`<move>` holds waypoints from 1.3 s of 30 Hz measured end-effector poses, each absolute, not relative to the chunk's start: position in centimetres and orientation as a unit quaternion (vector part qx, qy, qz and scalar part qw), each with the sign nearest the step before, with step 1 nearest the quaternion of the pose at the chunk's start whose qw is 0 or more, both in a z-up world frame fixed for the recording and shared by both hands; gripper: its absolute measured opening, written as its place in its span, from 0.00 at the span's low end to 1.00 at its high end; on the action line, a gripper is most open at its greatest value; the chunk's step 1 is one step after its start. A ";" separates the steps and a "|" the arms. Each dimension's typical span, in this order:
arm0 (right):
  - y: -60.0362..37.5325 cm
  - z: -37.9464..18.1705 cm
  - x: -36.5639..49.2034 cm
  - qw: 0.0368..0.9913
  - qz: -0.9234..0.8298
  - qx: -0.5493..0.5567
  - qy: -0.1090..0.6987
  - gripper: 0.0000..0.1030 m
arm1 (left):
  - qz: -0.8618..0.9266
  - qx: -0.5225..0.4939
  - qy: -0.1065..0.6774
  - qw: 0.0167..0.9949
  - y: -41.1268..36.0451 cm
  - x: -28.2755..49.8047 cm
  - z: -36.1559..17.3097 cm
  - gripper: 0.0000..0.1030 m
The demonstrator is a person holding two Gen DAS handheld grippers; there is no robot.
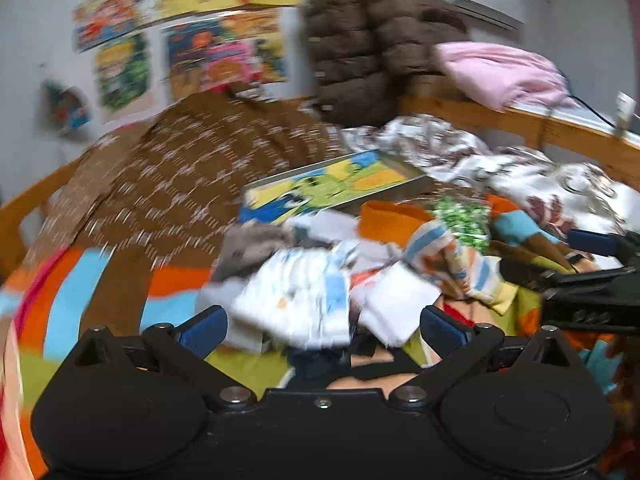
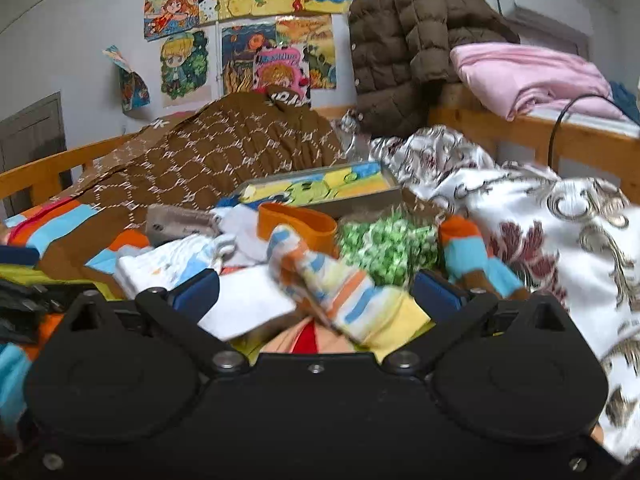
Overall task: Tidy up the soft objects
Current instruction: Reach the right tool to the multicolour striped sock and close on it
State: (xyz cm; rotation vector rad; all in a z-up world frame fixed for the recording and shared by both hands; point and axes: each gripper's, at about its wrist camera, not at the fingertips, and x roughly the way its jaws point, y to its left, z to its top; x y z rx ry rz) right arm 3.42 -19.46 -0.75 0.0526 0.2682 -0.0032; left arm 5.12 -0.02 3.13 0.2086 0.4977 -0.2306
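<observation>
Left wrist view, blurred: the left claw (image 1: 322, 328) hangs with jaws apart and empty over a heap of small socks on a bed, a white printed sock (image 1: 296, 300) lying just ahead between its blue pads. Right wrist view: the right claw (image 2: 314, 294), also spread wide and gripping nothing, faces a striped orange-and-blue sock (image 2: 340, 292) whose long axis runs diagonally from upper left to lower right, directly before it. That claw seems the nearer to the striped sock. Lettering on the brown patterned cloth (image 2: 224, 148) cannot be read.

left claw (image 1: 324, 326) agape | right claw (image 2: 316, 294) agape, low
</observation>
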 end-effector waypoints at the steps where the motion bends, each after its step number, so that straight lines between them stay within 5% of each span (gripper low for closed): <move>1: -19.5 -0.8 4.0 0.991 -0.005 0.022 0.129 0.99 | -0.125 0.124 0.245 0.953 -0.3 5.8 4.1 0.99; 7: -20.2 -1.7 7.2 0.992 -0.007 0.008 0.127 1.00 | -0.186 0.239 0.260 0.917 -2.9 10.4 7.9 0.99; 14: -21.4 -2.8 10.2 0.989 0.013 0.019 0.147 0.99 | -0.259 0.378 0.269 0.847 -5.6 13.0 4.8 0.99; 26: -20.2 -4.3 12.8 0.984 0.041 -0.044 0.170 0.99 | -0.360 0.426 0.294 0.776 -7.2 16.2 0.2 0.92; 29: -20.1 -4.4 12.7 0.985 0.043 -0.041 0.162 0.92 | -0.374 0.434 0.295 0.765 -7.7 16.8 -0.6 0.91; 33: -20.4 -5.1 13.2 0.984 0.036 -0.034 0.174 0.67 | -0.391 0.421 0.313 0.757 -7.8 18.0 -1.2 0.88; 39: -21.3 -5.7 13.0 0.984 0.045 -0.002 0.174 0.62 | -0.414 0.410 0.344 0.737 -9.0 19.9 -2.2 0.75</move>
